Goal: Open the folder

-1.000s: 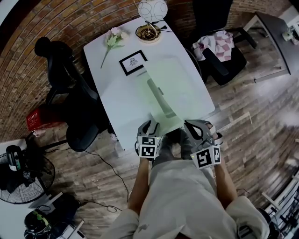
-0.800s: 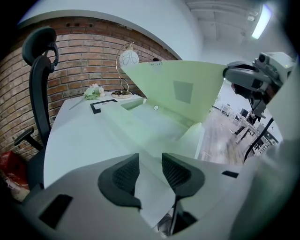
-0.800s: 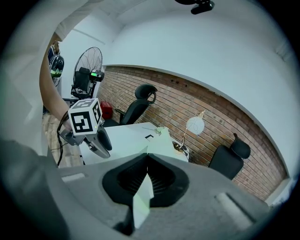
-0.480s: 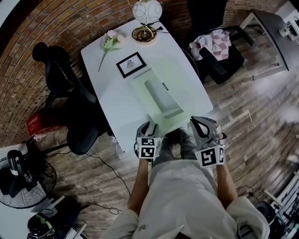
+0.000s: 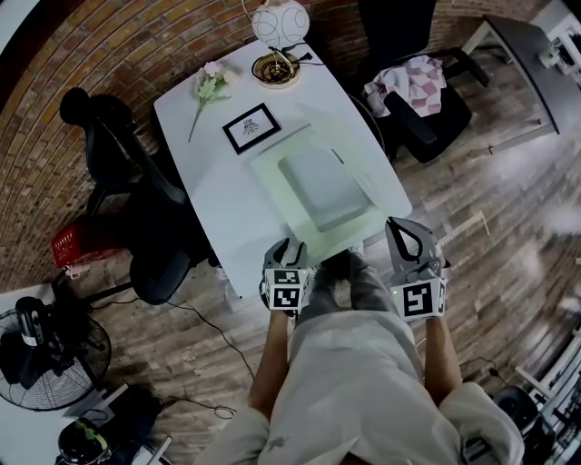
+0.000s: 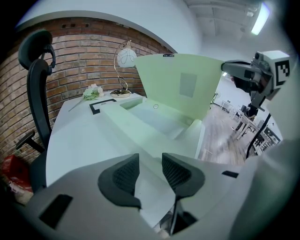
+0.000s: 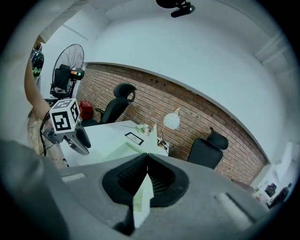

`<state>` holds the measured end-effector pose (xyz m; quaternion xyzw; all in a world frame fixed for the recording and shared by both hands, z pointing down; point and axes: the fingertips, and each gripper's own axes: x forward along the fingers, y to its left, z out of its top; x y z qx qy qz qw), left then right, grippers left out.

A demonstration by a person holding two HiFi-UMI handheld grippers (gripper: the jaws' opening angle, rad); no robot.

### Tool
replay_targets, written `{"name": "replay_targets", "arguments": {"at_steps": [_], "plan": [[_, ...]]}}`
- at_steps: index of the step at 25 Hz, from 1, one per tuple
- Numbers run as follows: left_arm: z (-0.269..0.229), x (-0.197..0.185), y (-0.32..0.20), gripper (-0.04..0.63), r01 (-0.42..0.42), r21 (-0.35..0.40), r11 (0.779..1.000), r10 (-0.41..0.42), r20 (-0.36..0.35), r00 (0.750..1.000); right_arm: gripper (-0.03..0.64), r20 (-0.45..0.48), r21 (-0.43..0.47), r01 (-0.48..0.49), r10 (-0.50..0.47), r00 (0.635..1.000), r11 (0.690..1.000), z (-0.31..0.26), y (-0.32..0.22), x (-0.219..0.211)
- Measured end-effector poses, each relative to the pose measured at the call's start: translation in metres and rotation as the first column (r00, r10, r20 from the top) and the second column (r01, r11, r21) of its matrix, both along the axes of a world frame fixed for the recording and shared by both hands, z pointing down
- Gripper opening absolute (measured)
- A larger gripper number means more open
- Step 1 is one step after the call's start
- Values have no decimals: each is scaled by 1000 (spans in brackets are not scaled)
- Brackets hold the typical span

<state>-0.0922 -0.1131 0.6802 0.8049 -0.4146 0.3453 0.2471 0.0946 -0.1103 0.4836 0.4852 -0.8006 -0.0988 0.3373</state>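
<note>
A pale green folder (image 5: 318, 186) lies on the white table (image 5: 209, 173), near its front edge. My right gripper (image 5: 406, 227) is shut on the free edge of the folder's cover (image 7: 143, 197) and holds it raised off the right side of the table. In the left gripper view the cover (image 6: 180, 84) stands up like a wall, with the right gripper (image 6: 229, 68) at its top corner. My left gripper (image 5: 289, 247) sits at the folder's near left corner. Its pads (image 6: 123, 174) stand apart over the pale lower sheet.
A framed picture (image 5: 251, 125), a flower (image 5: 209, 84), a dish (image 5: 277, 65) and a globe lamp (image 5: 277, 23) stand at the table's far end. Black chairs flank the table on the left (image 5: 136, 182) and right (image 5: 418, 100). A fan (image 5: 36, 336) stands on the floor.
My right gripper has moved right and upward with the cover's edge, swinging the cover further open. More of the folder's inside shows. The left gripper has stayed put.
</note>
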Motion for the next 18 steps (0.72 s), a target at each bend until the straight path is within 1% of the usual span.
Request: {"name": "replay_targets", "arguments": {"at_steps": [4, 9, 13, 16, 18], "plan": [[-2, 2, -3, 153, -6, 16, 1000, 6, 1, 1000, 8, 3, 29, -34, 34, 999, 999, -4, -5, 16], [-1, 0, -2, 154, -8, 4, 1000, 8, 13, 1000, 8, 5, 44, -75, 75, 997, 996, -7, -11, 32], [0, 0, -2, 153, -9, 8, 1000, 9, 15, 1000, 8, 20, 60, -100, 99, 995, 993, -7, -14, 43], [-5, 3, -4, 153, -12, 12, 1000, 12, 11, 1000, 8, 53, 58, -140, 137, 989, 988, -4, -14, 53], [-8, 4, -4, 153, -11, 8, 1000, 10, 12, 1000, 8, 48, 65, -143, 140, 989, 988, -5, -16, 56]]}}
